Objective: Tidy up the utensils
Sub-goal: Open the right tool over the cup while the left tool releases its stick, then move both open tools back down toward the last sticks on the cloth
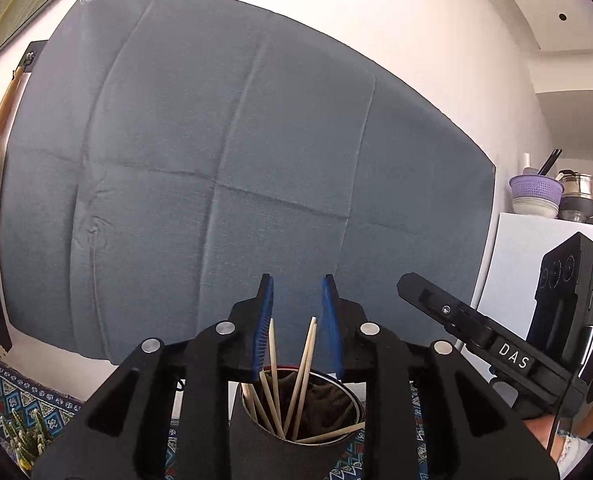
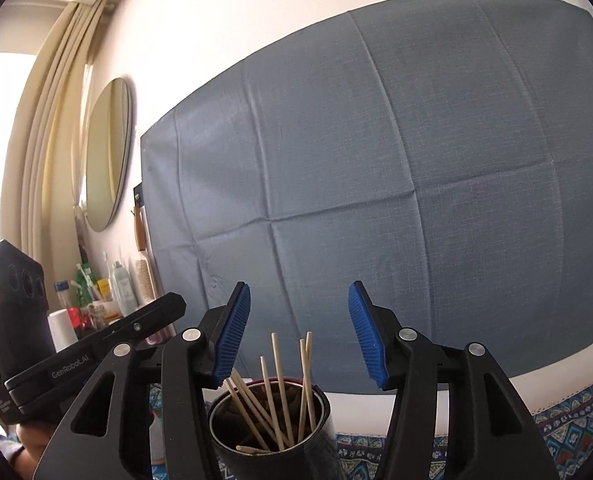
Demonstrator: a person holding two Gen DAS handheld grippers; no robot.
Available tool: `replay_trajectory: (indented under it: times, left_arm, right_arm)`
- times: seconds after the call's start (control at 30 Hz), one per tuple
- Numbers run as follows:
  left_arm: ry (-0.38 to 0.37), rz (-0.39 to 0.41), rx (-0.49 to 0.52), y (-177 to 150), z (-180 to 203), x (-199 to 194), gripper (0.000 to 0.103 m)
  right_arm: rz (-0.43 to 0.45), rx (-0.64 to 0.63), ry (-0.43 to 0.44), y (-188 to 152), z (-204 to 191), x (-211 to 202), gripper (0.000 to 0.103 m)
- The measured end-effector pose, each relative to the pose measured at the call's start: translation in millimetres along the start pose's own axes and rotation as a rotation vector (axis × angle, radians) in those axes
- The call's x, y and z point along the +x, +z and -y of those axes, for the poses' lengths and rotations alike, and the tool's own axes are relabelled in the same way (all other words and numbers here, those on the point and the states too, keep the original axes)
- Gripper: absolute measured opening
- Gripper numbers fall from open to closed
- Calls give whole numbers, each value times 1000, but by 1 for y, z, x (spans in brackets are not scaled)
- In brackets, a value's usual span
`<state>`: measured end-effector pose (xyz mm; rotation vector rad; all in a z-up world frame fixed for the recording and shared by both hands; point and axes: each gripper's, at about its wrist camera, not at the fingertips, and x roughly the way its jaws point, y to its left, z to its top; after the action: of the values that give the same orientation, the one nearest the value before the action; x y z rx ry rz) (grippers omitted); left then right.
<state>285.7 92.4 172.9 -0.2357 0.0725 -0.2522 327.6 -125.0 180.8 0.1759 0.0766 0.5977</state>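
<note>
The left gripper (image 1: pixel 297 300) hangs with jaws apart, gripping nothing — the chopsticks (image 1: pixel 274 380) stand loose in the dark cup (image 1: pixel 296 432) just below it. To its right, the right gripper (image 2: pixel 299 334) has jaws wider apart, equally empty, above the same cup on the patterned table (image 2: pixel 568 412). The drop-off looks finished — next comes finding another stray utensil, if any remains.

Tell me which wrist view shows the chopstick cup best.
Right wrist view: the cup sits unobstructed between the open jaws, rim and chopsticks clear. The left wrist view shows the same cup partly hidden behind the gripper frame.
</note>
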Motion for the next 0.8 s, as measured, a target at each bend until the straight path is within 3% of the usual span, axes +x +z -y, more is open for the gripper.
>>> replay_trajectory:
  times: [0.23,0.33,0.4,0.8]
  left_arm:
    - [23,-2,6,10,9,-28,55]
    - [35,-8,9,12,12,-41,73]
    - [61,-29,11,13,14,-48,95]
    - [146,-126,42,-3,15,-81,97]
  right_arm:
    - [18,-4,-29,14,-10,-32,73]
    - [23,-11,-32,18,-16,-47,82]
    - [19,-16,-29,21,-20,-57,85]
    - [-41,-38,-17,12,-40,-101,92]
